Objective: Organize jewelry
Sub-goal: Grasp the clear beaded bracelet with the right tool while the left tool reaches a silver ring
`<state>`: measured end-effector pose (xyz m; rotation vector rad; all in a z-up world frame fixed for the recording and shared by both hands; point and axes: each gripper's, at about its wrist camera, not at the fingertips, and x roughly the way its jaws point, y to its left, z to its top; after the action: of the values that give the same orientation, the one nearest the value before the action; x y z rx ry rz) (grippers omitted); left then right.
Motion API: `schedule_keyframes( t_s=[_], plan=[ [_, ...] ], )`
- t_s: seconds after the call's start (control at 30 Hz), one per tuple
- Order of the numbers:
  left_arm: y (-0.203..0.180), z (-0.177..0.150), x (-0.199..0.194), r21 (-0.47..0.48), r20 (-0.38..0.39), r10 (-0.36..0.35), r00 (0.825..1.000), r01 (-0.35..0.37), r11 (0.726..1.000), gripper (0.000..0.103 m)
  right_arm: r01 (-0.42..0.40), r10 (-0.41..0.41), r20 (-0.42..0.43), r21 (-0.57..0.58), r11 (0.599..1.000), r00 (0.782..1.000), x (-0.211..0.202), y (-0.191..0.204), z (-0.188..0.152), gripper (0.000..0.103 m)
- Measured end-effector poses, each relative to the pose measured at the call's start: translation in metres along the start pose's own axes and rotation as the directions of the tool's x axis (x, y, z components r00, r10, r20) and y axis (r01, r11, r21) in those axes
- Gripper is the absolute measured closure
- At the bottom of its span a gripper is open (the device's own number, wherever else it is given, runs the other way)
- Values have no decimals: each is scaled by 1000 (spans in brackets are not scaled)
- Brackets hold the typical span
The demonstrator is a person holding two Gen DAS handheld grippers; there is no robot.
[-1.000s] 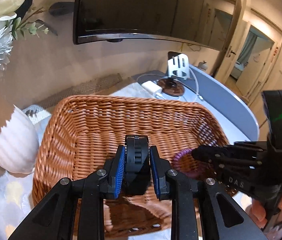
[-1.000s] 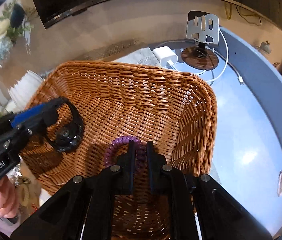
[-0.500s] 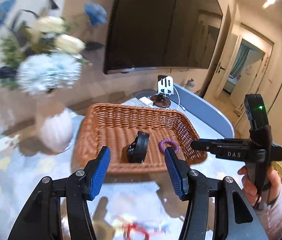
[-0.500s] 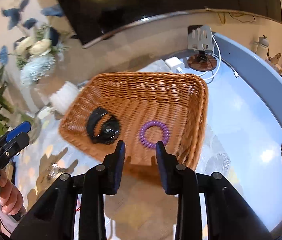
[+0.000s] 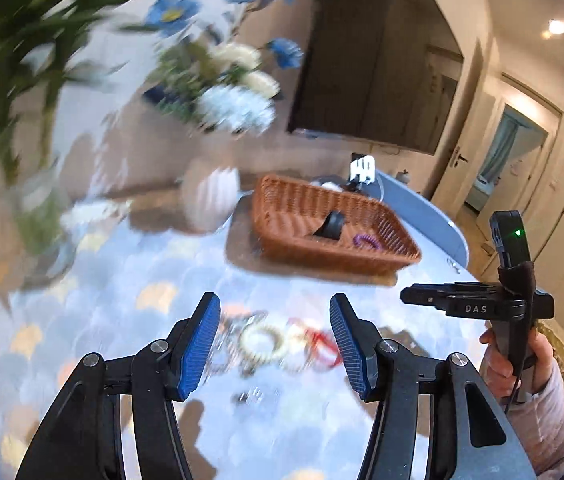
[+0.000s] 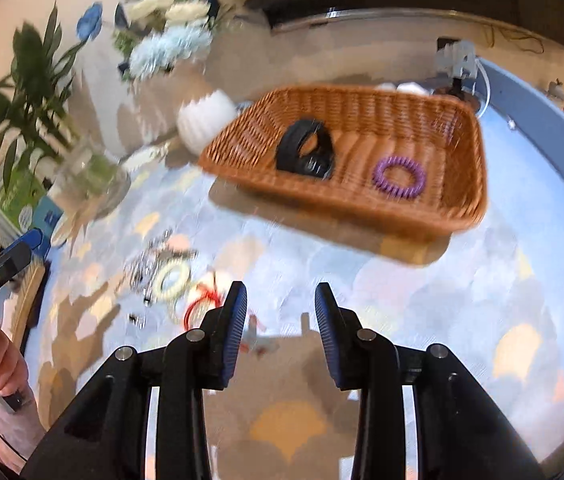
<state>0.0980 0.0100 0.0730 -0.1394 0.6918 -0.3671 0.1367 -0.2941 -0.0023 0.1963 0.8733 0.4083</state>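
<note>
The jewelry is in two places: some sits loose on the table (image 6: 462, 280), and some is in the brown woven basket (image 6: 362, 204).

Far left in the right wrist view, a hand (image 6: 0, 364) holds the left claw (image 5: 274, 344). In its own view, its blue pads (image 5: 198, 344) stand wide apart with nothing between them, above the loose pile.

Next comes that pile. There is a heap of silver chain (image 6: 146, 264), too blurry to make out well. Just beside it lies a pale cream ring-shaped band (image 6: 171, 280). A red band (image 6: 202, 304) lies near that, close to the left finger of the right claw (image 6: 281, 328). The right claw is partly open and holds nothing. It hangs over bare table, with the basket well ahead of it.

Behind the pile stand a glass vase (image 6: 90, 180) with green leaves, then a white ribbed pot (image 6: 206, 120) just beside the basket's left end, with blue and white flowers (image 6: 162, 40) above it.

Inside the basket, the black watch (image 6: 306, 154) rests on the left part of the floor. The purple coil band (image 6: 399, 178) lies flat to its right, apart from it.

Past the basket's far right corner stands a small phone stand (image 6: 456, 60).
</note>
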Motion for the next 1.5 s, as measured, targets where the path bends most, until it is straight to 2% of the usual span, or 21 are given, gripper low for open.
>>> schedule_keyframes(
  t_s=[0.2, 0.3, 0.47, 0.6, 0.7, 0.77, 0.87, 1.0, 1.07, 1.13, 1.27, 1.4, 1.5],
  plan=[
    [23, -45, 9, -47, -86, -33, 996, 29, 998, 44, -16, 16, -64, 1, 1000, 998, 25, 6, -25, 64],
    [21, -66, 27, -19, -186, -87, 979, 85, 996, 44, -21, 20, -74, -10, 1000, 997, 30, 9, -32, 64],
    [9, -84, 59, 113, -260, 47, 964, -18, 993, 45, -65, 58, -91, -74, 995, 994, 32, 23, -41, 64],
    [5, -81, 76, 157, -300, 82, 950, -35, 987, 45, -93, 78, -101, -155, 983, 992, 33, 42, -45, 64],
    [4, -77, 87, 175, -316, 89, 945, -34, 984, 45, -167, 144, -123, -209, 964, 982, 34, 62, -49, 64],
    [7, -75, 95, 172, -319, 84, 944, -29, 985, 45, -223, 189, -157, -239, 945, 969, 38, 75, -54, 64],
    [8, -75, 102, 177, -298, 88, 950, -35, 984, 47, -243, 193, -200, -261, 934, 961, 52, 90, -63, 64],
    [6, -77, 100, 180, -289, 79, 954, -27, 983, 50, -209, 159, -221, -223, 952, 962, 77, 90, -61, 67],
    [4, -78, 100, 188, -287, 75, 955, -21, 982, 50, -210, 179, -194, -158, 965, 965, 82, 81, -51, 67],
    [2, -79, 100, 192, -288, 65, 956, -9, 981, 50, -177, 157, -168, -113, 978, 973, 87, 72, -41, 67],
    [-2, -81, 99, 209, -286, 62, 956, -1, 978, 50, -171, 164, -150, -34, 985, 975, 101, 65, -21, 67],
    [-6, -82, 98, 225, -283, 70, 957, -5, 974, 50, -82, 76, -103, -62, 995, 992, 114, 75, -6, 67],
    [-5, -82, 98, 228, -282, 70, 957, -4, 974, 50, -13, 1, -81, -139, 990, 997, 114, 88, -10, 67]
  ],
)
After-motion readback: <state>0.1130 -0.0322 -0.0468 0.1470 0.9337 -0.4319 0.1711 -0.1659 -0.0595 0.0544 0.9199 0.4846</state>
